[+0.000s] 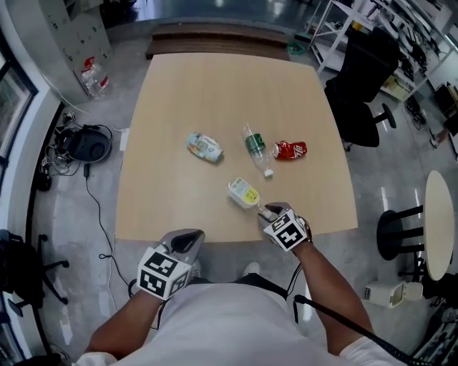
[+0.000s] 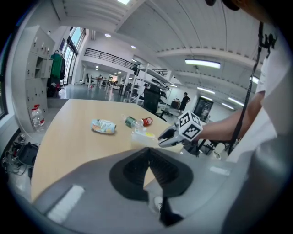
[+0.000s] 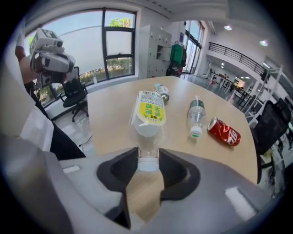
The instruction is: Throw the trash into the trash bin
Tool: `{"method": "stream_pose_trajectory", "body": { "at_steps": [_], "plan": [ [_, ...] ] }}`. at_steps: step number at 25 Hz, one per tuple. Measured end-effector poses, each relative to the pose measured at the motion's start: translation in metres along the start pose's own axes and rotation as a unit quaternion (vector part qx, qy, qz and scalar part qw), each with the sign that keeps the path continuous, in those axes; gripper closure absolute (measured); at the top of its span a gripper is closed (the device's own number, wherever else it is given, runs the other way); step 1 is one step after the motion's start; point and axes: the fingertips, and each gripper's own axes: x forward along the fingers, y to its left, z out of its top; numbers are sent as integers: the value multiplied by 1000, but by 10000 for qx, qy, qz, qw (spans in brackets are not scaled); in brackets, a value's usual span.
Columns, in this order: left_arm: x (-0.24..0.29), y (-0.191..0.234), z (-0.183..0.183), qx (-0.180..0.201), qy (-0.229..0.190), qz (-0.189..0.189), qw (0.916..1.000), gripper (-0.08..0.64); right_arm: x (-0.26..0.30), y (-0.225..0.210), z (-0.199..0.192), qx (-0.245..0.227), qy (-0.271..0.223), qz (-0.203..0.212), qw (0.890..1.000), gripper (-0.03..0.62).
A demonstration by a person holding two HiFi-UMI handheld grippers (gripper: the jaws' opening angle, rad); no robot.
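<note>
My right gripper (image 1: 266, 211) is shut on the neck of a clear plastic bottle with a yellow label (image 1: 245, 193), just above the white cap. The bottle (image 3: 149, 112) points away from the right gripper (image 3: 148, 162), lifted over the table's near edge. Farther out on the wooden table (image 1: 215, 86) lie a crushed bottle with a teal label (image 1: 205, 146), a green-label bottle (image 1: 255, 146) and a crushed red can (image 1: 290, 149). My left gripper (image 1: 187, 239) hovers shut and holding nothing at the near edge, left of the right one. No trash bin is clearly in view.
A black office chair (image 1: 361, 93) stands at the table's right side, and a round white side table (image 1: 438, 221) stands farther right. Cables and a dark bag (image 1: 86, 143) lie on the floor to the left. Shelving (image 1: 358, 21) lines the far right.
</note>
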Motion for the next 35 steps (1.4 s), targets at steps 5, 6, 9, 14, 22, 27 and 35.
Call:
{"method": "stream_pose_trajectory", "body": {
  "at_steps": [5,6,9,14,22,27,35],
  "plan": [
    [3,-5,8,295,-13,-413,9987,552,-45,8,2,873,-526,-350,9942,446],
    [3,-6,9,380,-2,-510,9980,552,-53,11,2,1001,-594,-436,9922,446],
    [8,-10,9,620,110,-820,9946,552,-75,22,0,1369,-767,-712,9850,446],
    [25,-27,15,1076,243,-1291,9855,552,-112,37,-10,2069,-1056,-1212,9651,446],
    [58,-58,30,1456,159,-1805,9726,552,-167,66,-31,3280,-1692,-1924,9093,446],
    [72,-98,27,1835,278,-2378,9534,552,-194,85,-54,3740,-1828,-2343,8785,446],
    [106,-163,24,2254,529,-3046,9239,552,-223,101,-106,4496,-2100,-2868,8194,446]
  ]
}}
